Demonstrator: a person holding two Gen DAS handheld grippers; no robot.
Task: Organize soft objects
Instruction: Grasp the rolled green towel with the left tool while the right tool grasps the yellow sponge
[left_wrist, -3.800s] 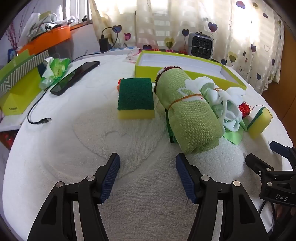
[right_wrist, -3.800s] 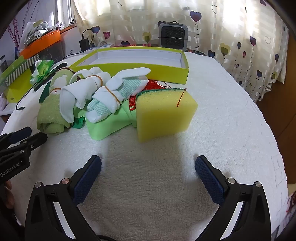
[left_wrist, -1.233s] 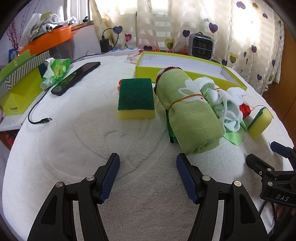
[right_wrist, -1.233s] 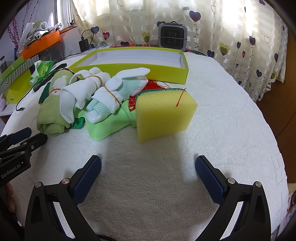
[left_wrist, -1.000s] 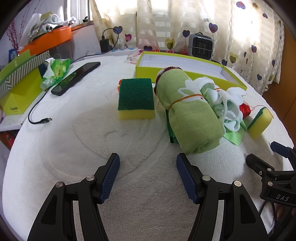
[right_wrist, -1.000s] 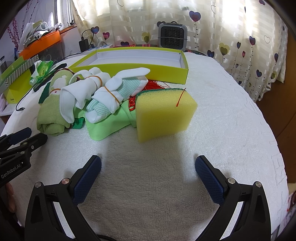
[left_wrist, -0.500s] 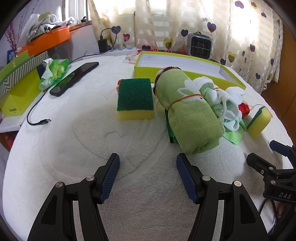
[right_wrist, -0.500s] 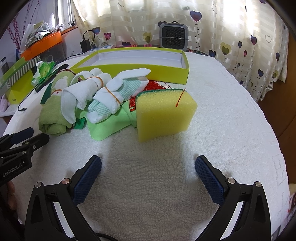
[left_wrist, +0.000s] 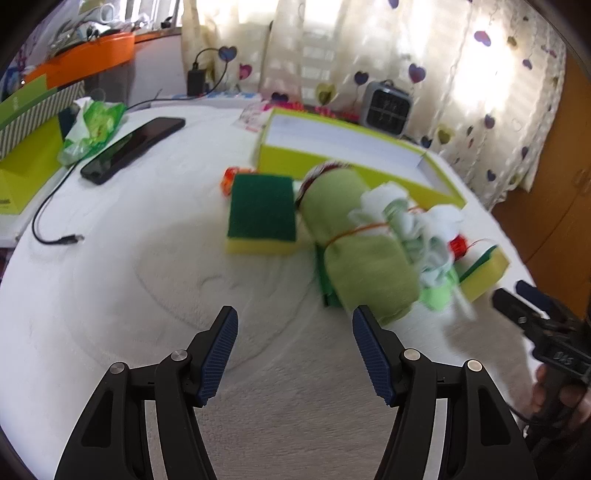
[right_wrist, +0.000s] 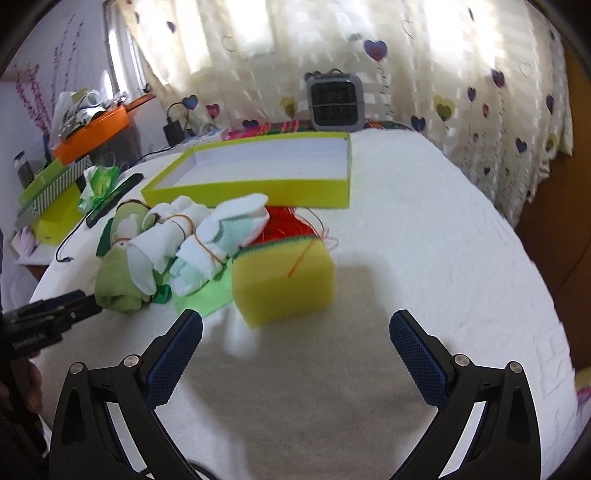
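Two hand-held tools hover over a white towel-covered worktop (right_wrist: 424, 229), both empty, with the sorting judged not yet begun. The left tool (left_wrist: 291, 343), its blue-padded fingers (left_wrist: 218, 350) set well apart, points at the near end of a rolled green towel (left_wrist: 364, 254) bound with a rubber band, the right-hand pad close to that end but seemingly short of touching; blur hides the margin. Just beside the roll on its left, a green-topped scouring sponge (left_wrist: 262, 218) lies flat, scrubbing face up. The right tool (right_wrist: 295, 332), spread wider, faces a second yellow sponge (right_wrist: 284, 280) lying just ahead of its gap, a width that looks chosen to straddle the block. Rolled white and mint socks (right_wrist: 207, 240), also banded, rest across a light green cloth (right_wrist: 199, 295) between sponge and towel, with red string (right_wrist: 288, 225) bunched behind the sponge. Banding keeps each bundle compact, likely so it can be lifted as one piece. The open yellow-green box (right_wrist: 255, 192) stands behind the pile, its white floor bare, placed within easy reach as the probable destination. A phone (left_wrist: 133, 147) and charging cable (left_wrist: 51, 221) lie well apart to the left, outside the job.
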